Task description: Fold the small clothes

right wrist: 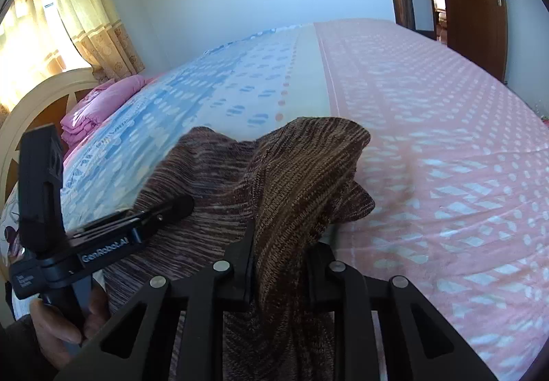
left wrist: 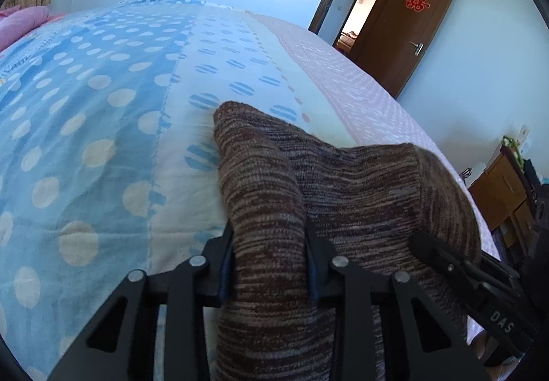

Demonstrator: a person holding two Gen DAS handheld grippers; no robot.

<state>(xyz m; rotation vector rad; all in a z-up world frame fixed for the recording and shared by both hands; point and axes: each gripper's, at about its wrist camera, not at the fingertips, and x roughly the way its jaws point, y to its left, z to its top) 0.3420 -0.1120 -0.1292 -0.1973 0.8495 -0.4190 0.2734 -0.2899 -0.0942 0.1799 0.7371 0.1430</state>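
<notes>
Left gripper and right gripper, each clamped on a bunched edge of the brown striped knit garment held over the bedspread: uneven tension or a slipping pinch would likely skew the fold.

**opA:** From my left wrist cam, the brown knit garment swallows the left gripper fingertips, so I can't see the pads at all. The knit runs off the bottom edge too, no idea how far it hangs.

**opB:** Same on the right wrist cam. The cloth drapes over the right gripper and covers the near edge of the bed. The hand at the lower left corner is cut off by the lens rim.

**opA:** The small label on that handle is too tiny for me to read.
</notes>
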